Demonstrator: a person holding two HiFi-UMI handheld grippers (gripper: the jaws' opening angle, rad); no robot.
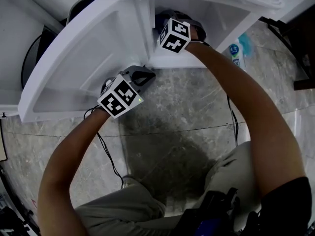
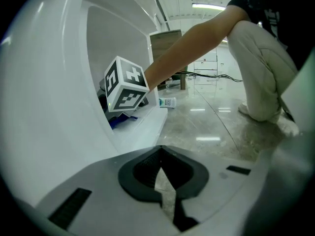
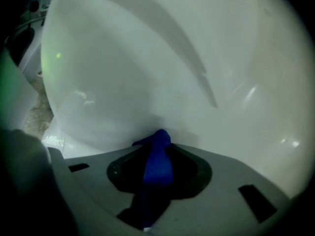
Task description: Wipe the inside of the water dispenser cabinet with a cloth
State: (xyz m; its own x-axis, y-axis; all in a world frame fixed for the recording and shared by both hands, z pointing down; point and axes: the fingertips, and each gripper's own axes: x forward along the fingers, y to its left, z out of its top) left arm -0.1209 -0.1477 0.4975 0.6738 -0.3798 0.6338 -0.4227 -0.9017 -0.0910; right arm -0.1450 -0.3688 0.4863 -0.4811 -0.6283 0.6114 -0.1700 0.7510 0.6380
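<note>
1. Cloth [image 3: 157,165]: a blue bunch of it is pinched in the right claw [image 3: 157,134], deep inside the cabinet [image 1: 216,14], and its tip is pressed on the white wall [image 3: 147,63]. Only a narrow fold is seen between the jaws, so it is likely to be dragged out by friction if a stroke is pushed hard.
2. Little cloth is seen beyond the claw's tips. If the angle is steepened, the wall may be scraped by hard plastic rather than wiped.
3. The left claw [image 2: 162,154] is closed on nothing and is held just beside the door [image 1: 78,58]; whether it is touched cannot be judged. The door is thus not gripped, and it may be swung onto the right arm if it is nudged.
4. The interior is shown dim in the right gripper view, so corners may be missed and left unwiped.
5. A bottle [image 1: 237,53] is seen lying on the floor [image 1: 187,112] near the cabinet's far side. It may be knocked by the right elbow when the arm is drawn out.
6. A cable [image 1: 110,156] is trailed from the left claw over the floor, and it may be snagged by a knee.
</note>
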